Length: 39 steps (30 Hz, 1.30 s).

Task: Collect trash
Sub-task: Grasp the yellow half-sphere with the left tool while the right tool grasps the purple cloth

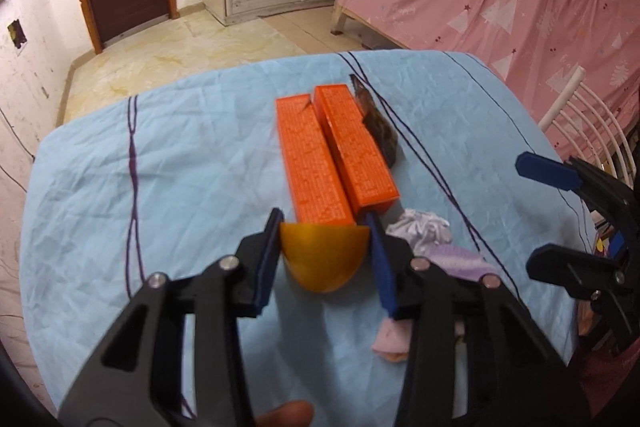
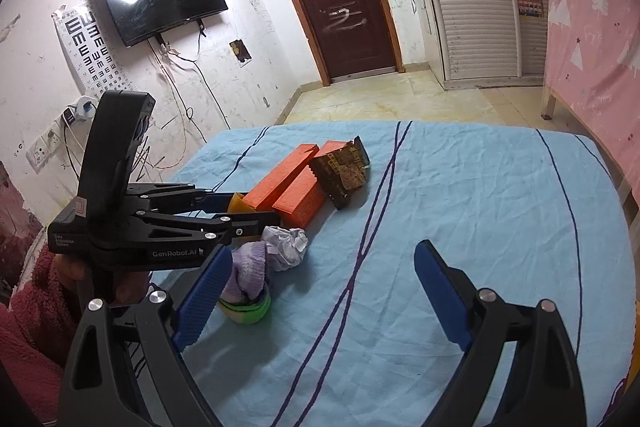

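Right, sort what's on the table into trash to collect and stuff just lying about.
Trash to collect:
- orange shell, between the left hand-held gripper pads
- crumpled paper
- brown wrapper

Likely lying about:
- two orange boxes
- purple sock
- blue cloth

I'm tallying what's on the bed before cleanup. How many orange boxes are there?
2. They lie side by side mid-bed: the left orange box just beyond the yellow piece, the right orange box against a dark wrapper. Others may be hidden.
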Tool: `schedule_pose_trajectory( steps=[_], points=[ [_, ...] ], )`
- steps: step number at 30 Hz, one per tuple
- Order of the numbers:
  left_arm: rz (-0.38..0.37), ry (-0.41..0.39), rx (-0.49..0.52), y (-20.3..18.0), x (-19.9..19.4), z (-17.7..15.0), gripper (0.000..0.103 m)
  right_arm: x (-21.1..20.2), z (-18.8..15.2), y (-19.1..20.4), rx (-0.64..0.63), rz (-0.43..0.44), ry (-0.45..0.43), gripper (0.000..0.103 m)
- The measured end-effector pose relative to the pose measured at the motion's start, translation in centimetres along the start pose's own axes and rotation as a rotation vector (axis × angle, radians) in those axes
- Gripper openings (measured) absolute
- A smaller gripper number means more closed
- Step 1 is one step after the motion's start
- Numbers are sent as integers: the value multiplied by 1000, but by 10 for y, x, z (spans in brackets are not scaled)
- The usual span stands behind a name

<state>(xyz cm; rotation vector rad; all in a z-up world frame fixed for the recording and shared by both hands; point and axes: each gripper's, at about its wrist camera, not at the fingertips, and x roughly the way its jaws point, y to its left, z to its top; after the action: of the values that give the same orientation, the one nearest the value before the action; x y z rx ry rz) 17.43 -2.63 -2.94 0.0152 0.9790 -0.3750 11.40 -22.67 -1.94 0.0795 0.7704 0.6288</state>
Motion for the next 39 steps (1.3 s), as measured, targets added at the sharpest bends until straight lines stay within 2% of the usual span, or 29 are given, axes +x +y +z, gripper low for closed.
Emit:
schedule_pose_trajectory(
  steps=[7,13,18,23,25,27,29,32,39],
  points=[
    [-9,-35,-47,12,-24,-6,40,3,5,12,-18,51,16,86],
    [20,-60,-85,26,-42,-14,40,13,1,34,-60,91,51,87],
    [26,-72,-116,34,-48,-19,40,28,-3,48,-93,69,97,87],
    [31,-87,-126,40,-55,-26,40,41,-6,62,-143,2,138,87],
    [34,-91,-129,40,-56,-26,40,45,-8,67,-167,-30,142,74],
    [36,-93,-130,42,-57,-28,40,49,-9,69,-173,-50,152,39],
    [36,-93,-133,42,-58,-29,40,51,-11,68,-171,-69,161,26],
    [44,-97,-135,42,-62,-30,40,47,-12,72,-175,-82,140,22],
    [55,-114,-147,39,-70,-28,40,26,-13,65,-157,-71,95,22]
  ],
)
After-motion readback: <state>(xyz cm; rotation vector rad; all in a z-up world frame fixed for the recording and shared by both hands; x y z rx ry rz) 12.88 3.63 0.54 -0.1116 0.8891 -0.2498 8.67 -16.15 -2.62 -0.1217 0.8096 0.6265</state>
